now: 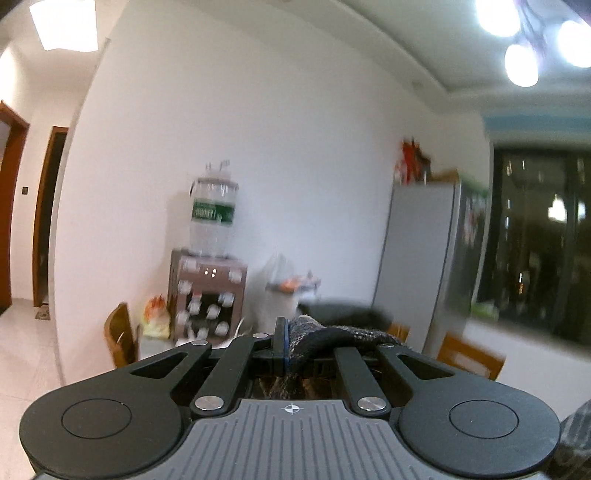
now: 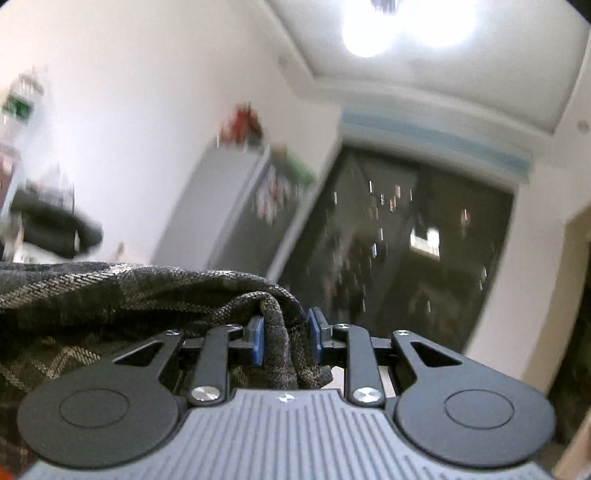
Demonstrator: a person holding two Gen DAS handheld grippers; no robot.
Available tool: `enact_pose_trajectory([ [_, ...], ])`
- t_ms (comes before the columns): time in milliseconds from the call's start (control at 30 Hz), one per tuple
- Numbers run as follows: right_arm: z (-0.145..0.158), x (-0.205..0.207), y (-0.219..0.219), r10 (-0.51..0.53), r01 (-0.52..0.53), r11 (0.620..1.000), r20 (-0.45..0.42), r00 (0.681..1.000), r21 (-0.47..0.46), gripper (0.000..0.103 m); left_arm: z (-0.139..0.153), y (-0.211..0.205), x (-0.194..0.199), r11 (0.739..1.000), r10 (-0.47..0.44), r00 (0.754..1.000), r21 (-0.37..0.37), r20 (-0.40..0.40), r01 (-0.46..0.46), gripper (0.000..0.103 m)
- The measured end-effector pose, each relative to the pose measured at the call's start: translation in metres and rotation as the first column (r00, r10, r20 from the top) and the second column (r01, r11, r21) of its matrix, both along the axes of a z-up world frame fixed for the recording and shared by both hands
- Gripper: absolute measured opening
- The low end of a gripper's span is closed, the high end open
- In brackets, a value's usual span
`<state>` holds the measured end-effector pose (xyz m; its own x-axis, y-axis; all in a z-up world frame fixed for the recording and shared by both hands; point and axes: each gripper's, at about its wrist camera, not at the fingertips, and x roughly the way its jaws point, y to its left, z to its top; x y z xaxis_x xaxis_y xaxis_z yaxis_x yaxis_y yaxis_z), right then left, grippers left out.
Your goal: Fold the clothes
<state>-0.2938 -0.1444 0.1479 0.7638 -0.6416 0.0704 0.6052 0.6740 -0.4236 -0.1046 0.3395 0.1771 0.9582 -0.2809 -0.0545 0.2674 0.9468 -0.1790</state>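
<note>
A dark grey plaid garment (image 2: 92, 295) hangs between my two grippers, lifted in the air. My right gripper (image 2: 286, 339) is shut on a bunched fold of it, with the cloth squeezed between the blue pads (image 2: 258, 341). The cloth spreads to the left and below. In the left wrist view my left gripper (image 1: 286, 341) is shut on another part of the same garment (image 1: 332, 338), which drapes to the right over the fingers. Both views tilt up toward the wall and ceiling. No table surface shows.
A water dispenser (image 1: 208, 280) with a large bottle stands by the white wall. A grey fridge (image 1: 417, 266) stands right of it, next to a dark window (image 1: 535, 240). Wooden chairs (image 1: 120, 338) and a bin (image 1: 288, 295) are below. Ceiling lamps (image 2: 388, 22) glare.
</note>
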Motion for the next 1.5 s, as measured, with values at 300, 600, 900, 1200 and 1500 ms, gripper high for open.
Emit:
enact_pose_trajectory([
  [300, 0.146, -0.03, -0.067, 0.094, -0.052, 0.986, 0.263, 0.96, -0.161, 0.028, 0.109, -0.041, -0.055, 0.982, 0.037, 0.99, -0.187, 0.132, -0.012, 0.006],
  [600, 0.265, -0.103, -0.193, 0.155, -0.101, 0.984, 0.413, 0.897, -0.149, 0.028, 0.161, -0.084, -0.198, 0.935, -0.03, 0.976, -0.339, 0.214, 0.103, 0.006],
  [900, 0.317, -0.166, -0.209, 0.365, -0.301, 0.926, 0.328, 0.871, -0.23, 0.028, 0.196, -0.099, -0.292, 0.922, 0.212, 0.918, -0.379, 0.334, -0.074, 0.006],
  [1200, 0.271, -0.143, -0.209, 0.694, -0.688, 0.72, 0.132, 0.708, -0.095, 0.028, 0.236, -0.073, -0.315, 0.859, 0.482, 0.793, -0.379, 0.372, -0.345, 0.006],
  [1500, 0.122, -0.029, -0.191, 0.895, -0.859, 0.436, -0.033, 0.444, 0.269, 0.028, 0.202, -0.072, -0.235, 0.69, 0.721, 0.629, -0.224, 0.291, -0.688, 0.006],
])
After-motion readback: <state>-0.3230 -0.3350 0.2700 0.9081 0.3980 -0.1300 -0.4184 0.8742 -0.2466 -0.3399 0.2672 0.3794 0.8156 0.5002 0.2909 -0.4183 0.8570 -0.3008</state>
